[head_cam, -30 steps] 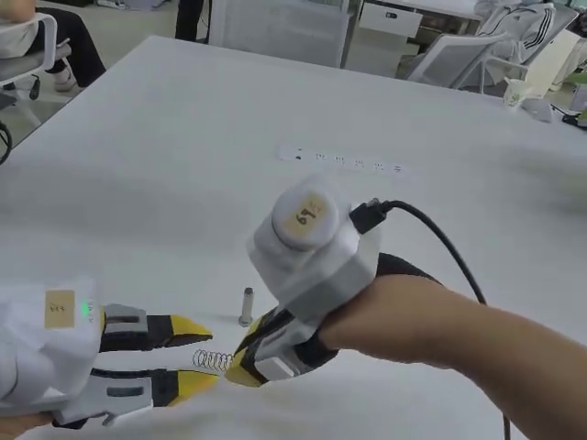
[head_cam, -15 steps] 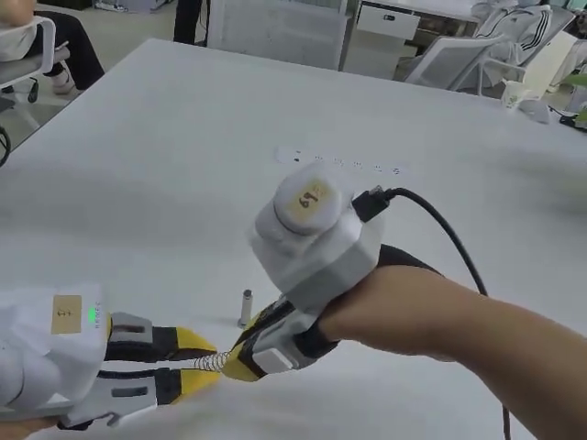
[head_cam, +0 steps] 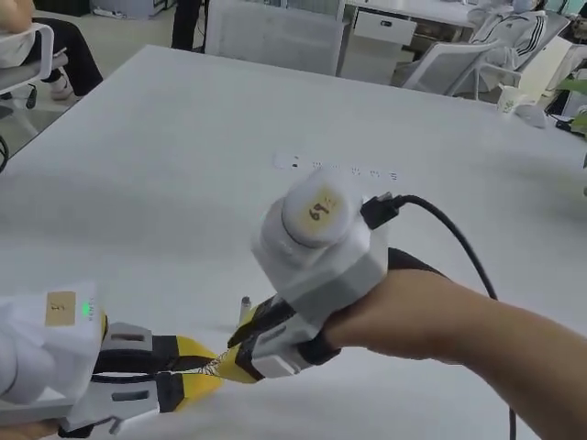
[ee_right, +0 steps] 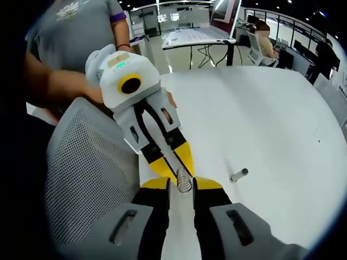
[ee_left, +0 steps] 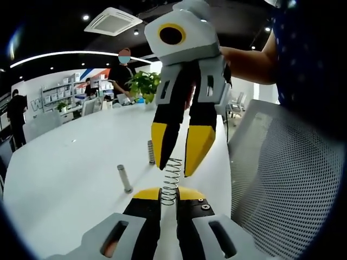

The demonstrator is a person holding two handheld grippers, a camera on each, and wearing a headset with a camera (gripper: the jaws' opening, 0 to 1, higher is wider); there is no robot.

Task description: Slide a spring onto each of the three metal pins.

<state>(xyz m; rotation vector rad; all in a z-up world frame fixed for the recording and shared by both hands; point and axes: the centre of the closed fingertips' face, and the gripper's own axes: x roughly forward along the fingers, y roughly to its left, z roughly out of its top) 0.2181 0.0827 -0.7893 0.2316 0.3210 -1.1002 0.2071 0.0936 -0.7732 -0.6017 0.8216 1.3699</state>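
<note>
1. A second ago the left gripper had its fingers wide open beside the spring. Now they are pressed shut on one end of it.
2. The spring now runs from one gripper to the other. It is not on any pin.
3. The right gripper has the other end between its fingers. They are a little apart. We cannot tell if they squeeze the spring or just sit around it.
4. We think this is a hand-over or a better grip, so the spring can be pointed at a pin.
5. In the left gripper view, two bare pins stand on the desk at about 10 o'clock from the spring, one near and one farther.
6. No pin we can see has a spring yet, so we think the job has only just begun.
</note>
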